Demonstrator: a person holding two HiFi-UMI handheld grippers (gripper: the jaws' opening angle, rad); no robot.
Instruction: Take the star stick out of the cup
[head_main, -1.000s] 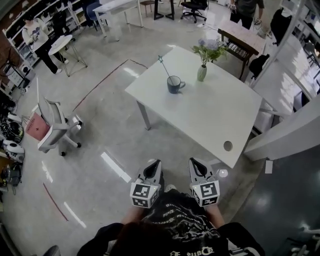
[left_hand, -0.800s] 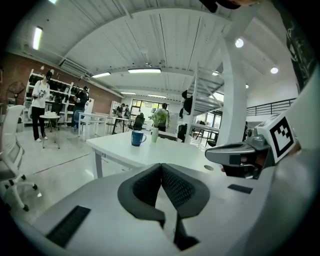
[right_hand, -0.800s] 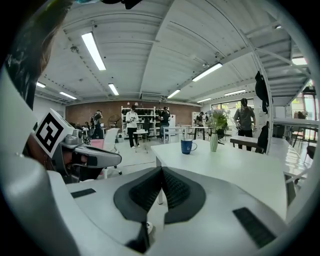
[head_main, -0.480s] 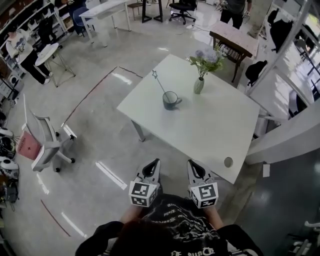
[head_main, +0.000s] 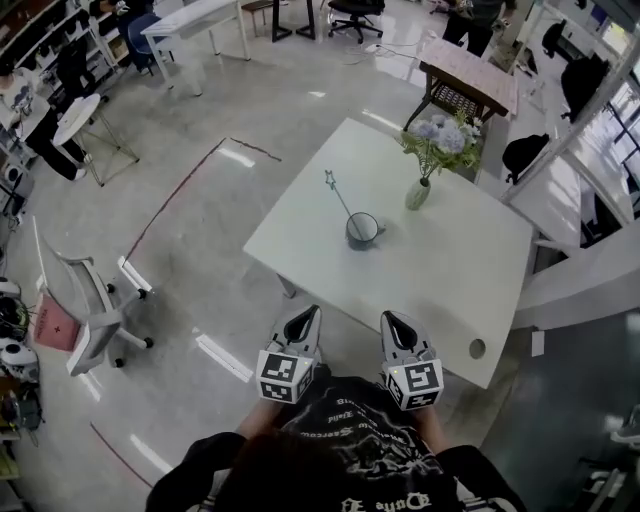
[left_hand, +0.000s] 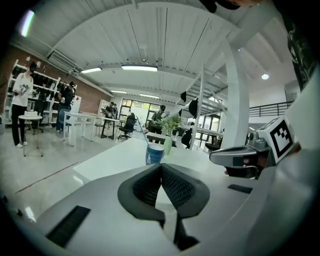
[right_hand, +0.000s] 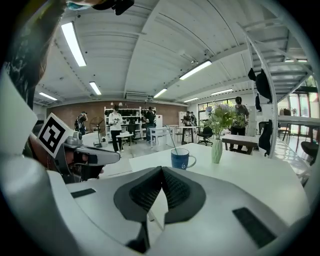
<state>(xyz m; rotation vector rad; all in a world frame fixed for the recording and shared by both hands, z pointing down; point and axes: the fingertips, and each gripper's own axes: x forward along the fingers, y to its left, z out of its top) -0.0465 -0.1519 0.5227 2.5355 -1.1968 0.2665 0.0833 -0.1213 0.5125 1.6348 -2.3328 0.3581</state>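
Tabletop (head_main: 440, 275) bears cup (head_main: 361, 231) holding star stick (head_main: 340, 198), vase (head_main: 417, 194) nearby.

And there's the cup (head_main: 362, 230): dark blue, upright, standing near the middle of the white worktop (head_main: 450, 285), with its handle out to the right in the head view. The star stick (head_main: 340, 198) sits inside it, a thin rod leaning up and to the left, with a small star at the tip.
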